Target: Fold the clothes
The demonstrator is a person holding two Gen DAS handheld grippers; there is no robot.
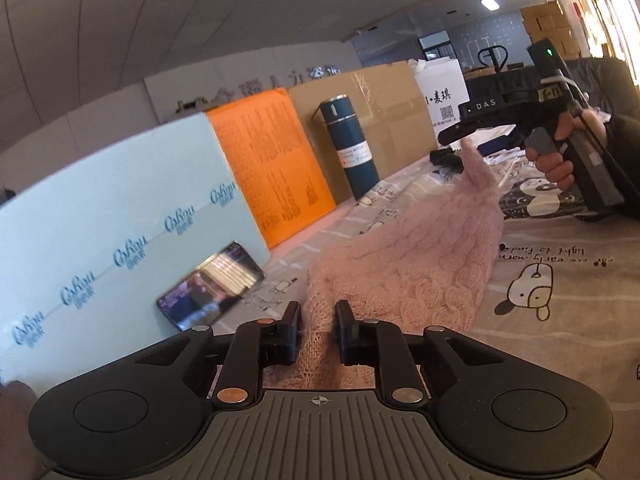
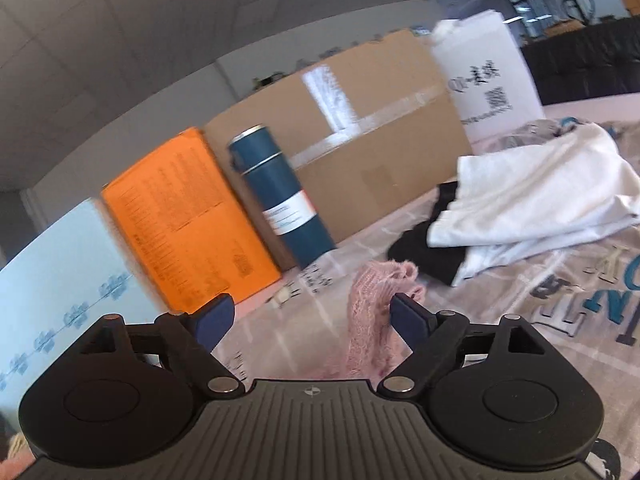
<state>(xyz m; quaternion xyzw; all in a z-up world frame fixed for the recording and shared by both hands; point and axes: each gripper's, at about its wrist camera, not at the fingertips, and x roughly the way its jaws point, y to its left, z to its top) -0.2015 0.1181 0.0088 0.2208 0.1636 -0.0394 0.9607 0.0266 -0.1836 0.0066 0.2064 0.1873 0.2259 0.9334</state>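
Pink knitted sweater [image 1: 420, 248] lies partly lifted over a cartoon-print sheet [image 1: 560, 304], not yet folded. Left gripper [image 1: 318, 330] pinches one edge between nearly closed fingers. Right gripper [image 2: 312, 316] hangs wide open, a pink corner beside one finger. White garments [image 2: 532, 192] wait nearby, unfolded.

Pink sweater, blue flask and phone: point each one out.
pink sweater [image 1: 416, 256]: left wrist view, on the cable-knit middle.
blue flask [image 2: 286, 204]: right wrist view, on the body by its white label.
phone [image 1: 212, 288]: left wrist view, on the middle of its screen.
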